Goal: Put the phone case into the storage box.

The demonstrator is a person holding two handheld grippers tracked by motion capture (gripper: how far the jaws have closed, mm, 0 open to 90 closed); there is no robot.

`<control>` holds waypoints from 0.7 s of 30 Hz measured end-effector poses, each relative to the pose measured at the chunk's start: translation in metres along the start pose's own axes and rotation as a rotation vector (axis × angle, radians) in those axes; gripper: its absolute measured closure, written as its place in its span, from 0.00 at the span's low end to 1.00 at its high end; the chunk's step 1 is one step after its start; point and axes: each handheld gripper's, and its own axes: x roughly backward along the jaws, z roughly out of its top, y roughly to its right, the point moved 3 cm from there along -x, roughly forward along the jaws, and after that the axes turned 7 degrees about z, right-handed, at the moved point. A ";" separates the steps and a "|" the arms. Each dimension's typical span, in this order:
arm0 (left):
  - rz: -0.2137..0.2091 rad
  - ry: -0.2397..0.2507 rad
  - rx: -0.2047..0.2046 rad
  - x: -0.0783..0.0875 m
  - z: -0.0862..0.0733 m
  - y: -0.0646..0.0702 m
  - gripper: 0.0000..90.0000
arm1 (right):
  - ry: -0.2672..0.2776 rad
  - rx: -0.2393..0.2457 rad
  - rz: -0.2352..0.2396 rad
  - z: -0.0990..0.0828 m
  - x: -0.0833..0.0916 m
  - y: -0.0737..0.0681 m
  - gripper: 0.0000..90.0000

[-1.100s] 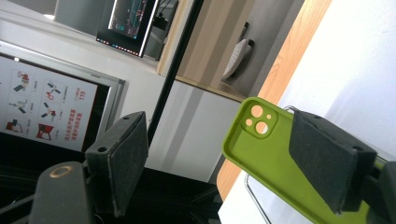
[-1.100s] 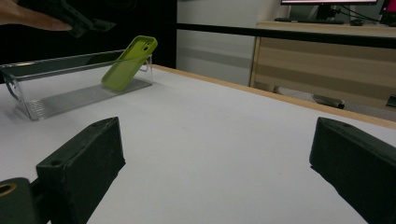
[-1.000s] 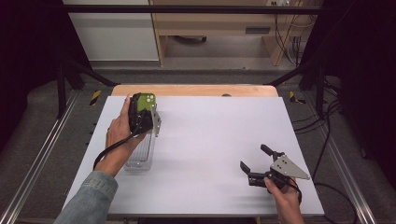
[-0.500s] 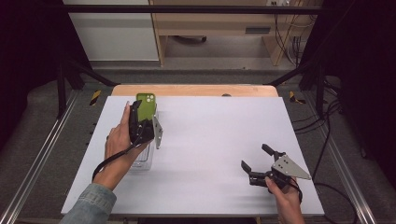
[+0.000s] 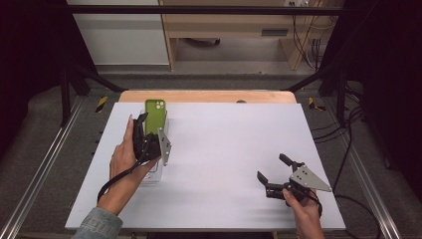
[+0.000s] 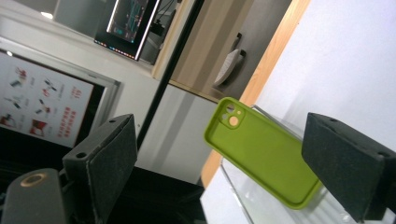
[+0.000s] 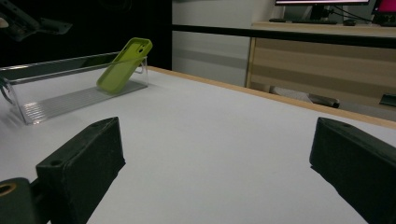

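The step in hand appears to be the release of the green phone case point(image 5: 155, 115) into the clear tray point(image 7: 56, 100): the left gripper point(image 5: 147, 133), whose jaws have just been opening and now stand wide with nothing pressed between them, should back straight away without brushing it. The tray on the white table point(image 5: 234, 149) holds only the case, leaning tilted against its far end wall. The right gripper point(image 5: 275, 169) rests wide and empty, well apart.

Lime-green phone case point(image 5: 155, 115), clear tray point(image 7: 56, 95), white table point(image 5: 234, 149)
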 end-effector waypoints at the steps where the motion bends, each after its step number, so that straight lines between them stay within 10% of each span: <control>1: -0.004 -0.002 0.017 0.001 0.000 0.000 0.11 | 0.000 -0.001 0.000 0.000 0.000 0.000 0.04; 21: -0.039 -0.001 0.203 0.023 -0.016 -0.008 0.08 | -0.002 0.006 -0.002 0.000 0.000 0.000 0.03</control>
